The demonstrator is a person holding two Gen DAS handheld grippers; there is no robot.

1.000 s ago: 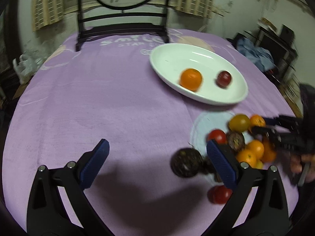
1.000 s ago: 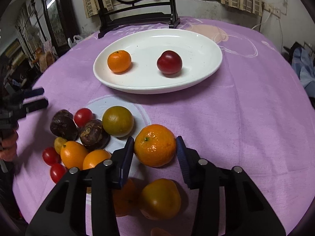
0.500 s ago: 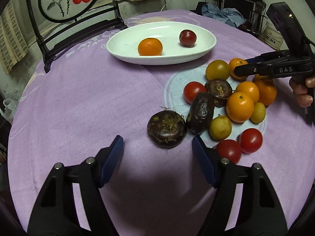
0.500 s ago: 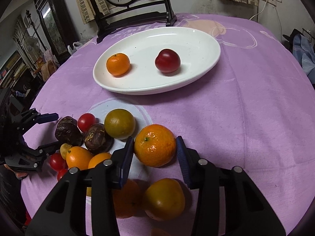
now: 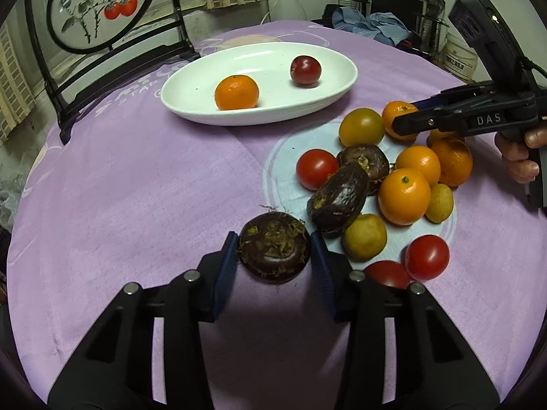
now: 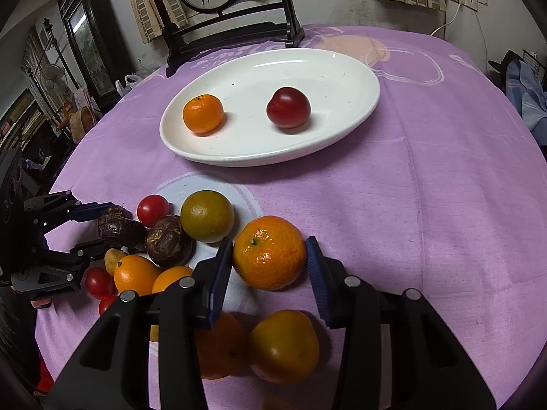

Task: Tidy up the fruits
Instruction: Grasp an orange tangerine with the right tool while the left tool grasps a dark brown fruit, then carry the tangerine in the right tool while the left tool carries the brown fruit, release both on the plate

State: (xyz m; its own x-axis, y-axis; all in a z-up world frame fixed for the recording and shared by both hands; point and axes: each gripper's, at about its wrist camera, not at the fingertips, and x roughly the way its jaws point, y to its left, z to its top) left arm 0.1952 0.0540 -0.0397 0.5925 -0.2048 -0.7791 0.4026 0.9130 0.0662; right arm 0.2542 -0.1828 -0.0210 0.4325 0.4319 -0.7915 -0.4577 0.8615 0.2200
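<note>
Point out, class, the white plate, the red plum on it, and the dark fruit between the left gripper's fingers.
white plate [image 5: 191, 109]: left wrist view, bare near rim.
red plum [image 5: 305, 70]: left wrist view, its middle.
dark fruit [image 5: 275, 247]: left wrist view, fibrous top.

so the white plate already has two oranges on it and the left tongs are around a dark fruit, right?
Not quite. The plate holds one orange and one red fruit, as the right wrist view shows. The left tongs are indeed around a dark fruit.
</note>
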